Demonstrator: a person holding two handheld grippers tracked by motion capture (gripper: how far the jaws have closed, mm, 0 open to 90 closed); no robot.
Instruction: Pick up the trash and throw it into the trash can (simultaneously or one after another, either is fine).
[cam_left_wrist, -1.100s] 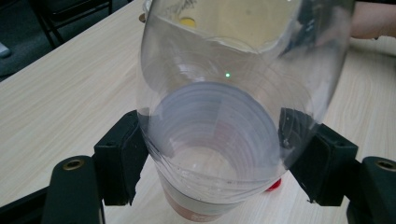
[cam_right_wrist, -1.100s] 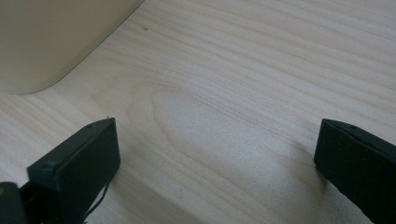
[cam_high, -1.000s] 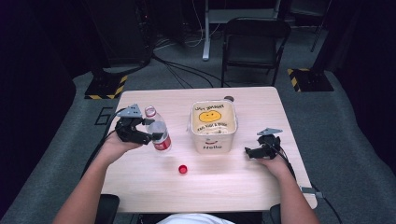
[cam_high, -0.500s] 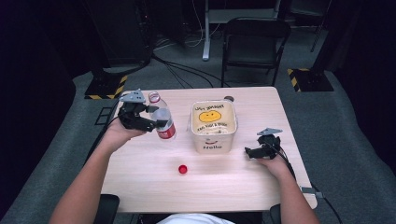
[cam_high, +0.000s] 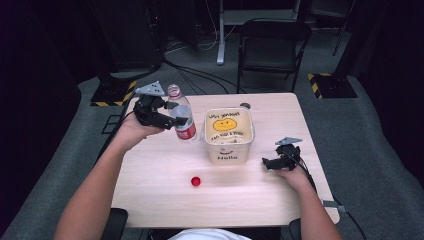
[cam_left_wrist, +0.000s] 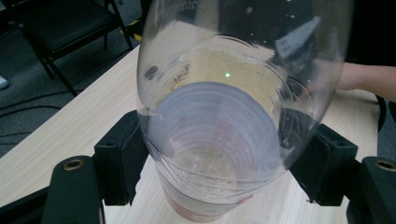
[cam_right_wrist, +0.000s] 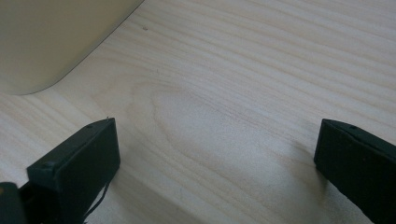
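Note:
A clear plastic bottle (cam_high: 181, 116) with a red label and no cap hangs above the table's left half, left of the cream tub (cam_high: 229, 149). My left gripper (cam_high: 175, 120) is shut on its body; in the left gripper view both black pads (cam_left_wrist: 119, 161) press the bottle (cam_left_wrist: 224, 135) from either side. A small red cap (cam_high: 196, 181) lies on the wood in front of the tub. My right gripper (cam_high: 268, 163) rests on the table right of the tub, jaws apart with bare wood between them (cam_right_wrist: 217, 158).
The cream tub carries a yellow smiley and the word "Hello"; its corner (cam_right_wrist: 42, 42) shows at the upper left of the right gripper view. A black folding chair (cam_high: 272, 47) stands beyond the table's far edge. Cables run across the floor behind.
My left gripper has lifted the bottle off the table and carried it up and slightly toward the far side. The right gripper has stayed in place.

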